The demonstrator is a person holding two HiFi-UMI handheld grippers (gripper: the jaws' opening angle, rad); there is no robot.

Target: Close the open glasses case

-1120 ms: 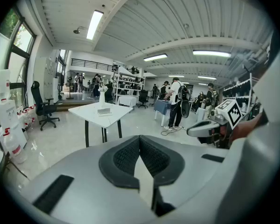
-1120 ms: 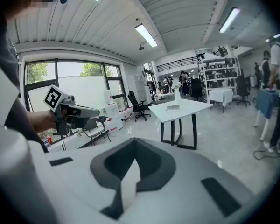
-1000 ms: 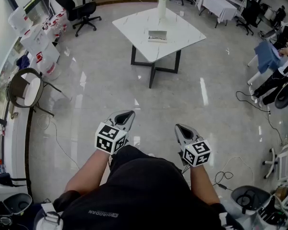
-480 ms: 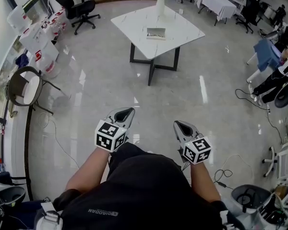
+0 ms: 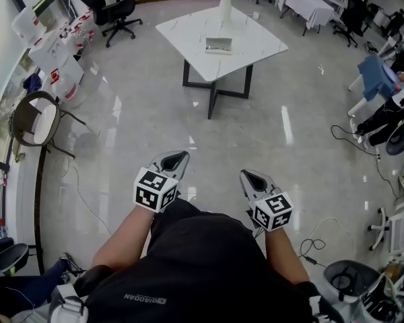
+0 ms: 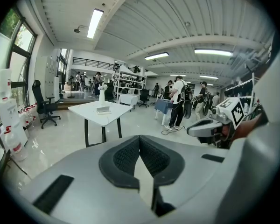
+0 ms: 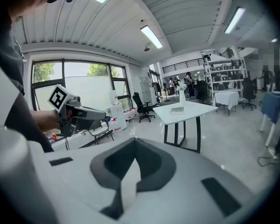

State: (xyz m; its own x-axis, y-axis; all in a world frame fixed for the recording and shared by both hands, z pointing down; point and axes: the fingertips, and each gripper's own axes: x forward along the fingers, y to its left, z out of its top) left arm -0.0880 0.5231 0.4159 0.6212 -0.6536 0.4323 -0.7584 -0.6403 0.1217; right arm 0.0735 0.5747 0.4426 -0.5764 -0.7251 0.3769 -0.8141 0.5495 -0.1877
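The glasses case (image 5: pixel 219 44) is a small open grey box lying on a white square table (image 5: pixel 256 42) far ahead of me across the floor. It also shows small on the table in the left gripper view (image 6: pixel 102 109) and in the right gripper view (image 7: pixel 177 109). My left gripper (image 5: pixel 175 159) and right gripper (image 5: pixel 250 177) are held close to my body, pointing toward the table and well short of it. Both are shut, their dark pads meeting with nothing between them. Each gripper shows in the other's view: right gripper (image 6: pixel 210 125), left gripper (image 7: pixel 84 113).
A white vase with flowers (image 5: pixel 226 2) stands on the table behind the case. A black office chair (image 5: pixel 111 12) and white containers (image 5: pixel 57 69) are at the far left, a round-backed chair (image 5: pixel 34 123) nearer left. Cables (image 5: pixel 353 140) and people are at the right.
The head view has shifted slightly, so the table sits a little higher in the picture. The right gripper has drifted a little to the left. Both grippers stay shut.
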